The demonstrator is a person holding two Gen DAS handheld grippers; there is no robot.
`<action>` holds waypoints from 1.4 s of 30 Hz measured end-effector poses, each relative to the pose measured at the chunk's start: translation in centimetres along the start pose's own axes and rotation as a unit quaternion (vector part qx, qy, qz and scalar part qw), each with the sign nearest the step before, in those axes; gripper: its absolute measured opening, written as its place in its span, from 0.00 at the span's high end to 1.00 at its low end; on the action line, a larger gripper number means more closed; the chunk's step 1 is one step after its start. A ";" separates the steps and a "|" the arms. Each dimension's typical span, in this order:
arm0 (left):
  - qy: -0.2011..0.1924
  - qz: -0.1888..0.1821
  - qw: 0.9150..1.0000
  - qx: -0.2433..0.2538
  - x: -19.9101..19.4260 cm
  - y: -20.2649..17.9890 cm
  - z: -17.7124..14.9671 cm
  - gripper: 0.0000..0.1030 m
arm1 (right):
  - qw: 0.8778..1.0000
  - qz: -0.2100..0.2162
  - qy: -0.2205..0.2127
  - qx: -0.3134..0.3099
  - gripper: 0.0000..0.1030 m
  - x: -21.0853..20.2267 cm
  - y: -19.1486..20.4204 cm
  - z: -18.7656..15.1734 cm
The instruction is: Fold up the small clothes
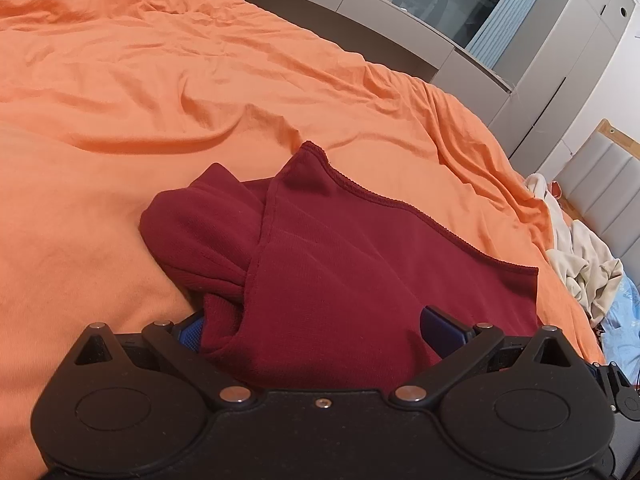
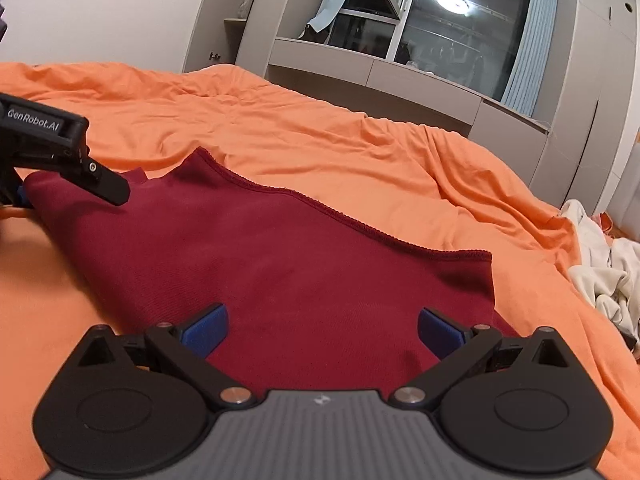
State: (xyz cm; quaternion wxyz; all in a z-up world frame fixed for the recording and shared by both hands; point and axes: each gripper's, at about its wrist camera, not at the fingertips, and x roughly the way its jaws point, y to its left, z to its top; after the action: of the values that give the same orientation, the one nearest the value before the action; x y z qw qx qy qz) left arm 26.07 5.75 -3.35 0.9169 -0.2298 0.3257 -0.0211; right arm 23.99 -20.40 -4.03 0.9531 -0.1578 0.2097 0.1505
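Red garment (image 2: 248, 264) lies directly ahead of both spread, empty grippers, hem running left-right. Left gripper (image 1: 316, 328) at bunched end; right gripper (image 2: 320, 328) over flat part.

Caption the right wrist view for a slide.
Open right gripper over dark red garment on orange bedsheet; left gripper beside.

One red garment (image 2: 280, 272), two grippers (image 2: 320, 330).
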 end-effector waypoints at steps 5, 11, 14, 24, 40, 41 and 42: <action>-0.001 0.003 1.000 0.007 0.0 0.0 0.0 0.01 | 1.000 0.003 0.001 0.005 0.00 0.1 -0.1 -0.2; -0.030 -0.019 0.999 -0.036 -0.7 1.2 0.0 0.01 | 1.000 0.002 0.000 0.004 0.00 0.1 -0.1 -0.2; -0.046 -0.021 0.997 -0.061 -1.0 1.8 0.0 0.05 | 1.000 0.003 0.000 0.004 0.00 0.1 -0.1 -0.2; -0.063 0.021 0.996 -0.059 0.0 1.0 0.2 0.19 | 1.000 0.002 0.000 0.003 0.00 0.1 -0.1 -0.2; -0.069 0.032 0.995 -0.063 -0.4 1.4 -0.2 0.28 | 1.000 0.001 -0.001 0.002 0.00 0.2 -0.1 -0.3; -0.070 0.032 0.995 -0.063 -0.4 1.5 -0.2 0.28 | 1.000 0.001 -0.001 0.002 0.00 0.2 -0.1 -0.3; -0.070 0.032 0.995 -0.063 -0.4 1.4 -0.2 0.29 | 1.000 0.001 -0.001 0.002 0.00 0.2 -0.1 -0.3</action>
State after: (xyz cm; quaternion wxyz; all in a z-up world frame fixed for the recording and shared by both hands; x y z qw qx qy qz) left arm 25.47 7.02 -3.85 0.9212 -0.2777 0.2689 0.0451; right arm 24.13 -20.59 -4.41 0.9534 -0.1557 0.2094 0.1513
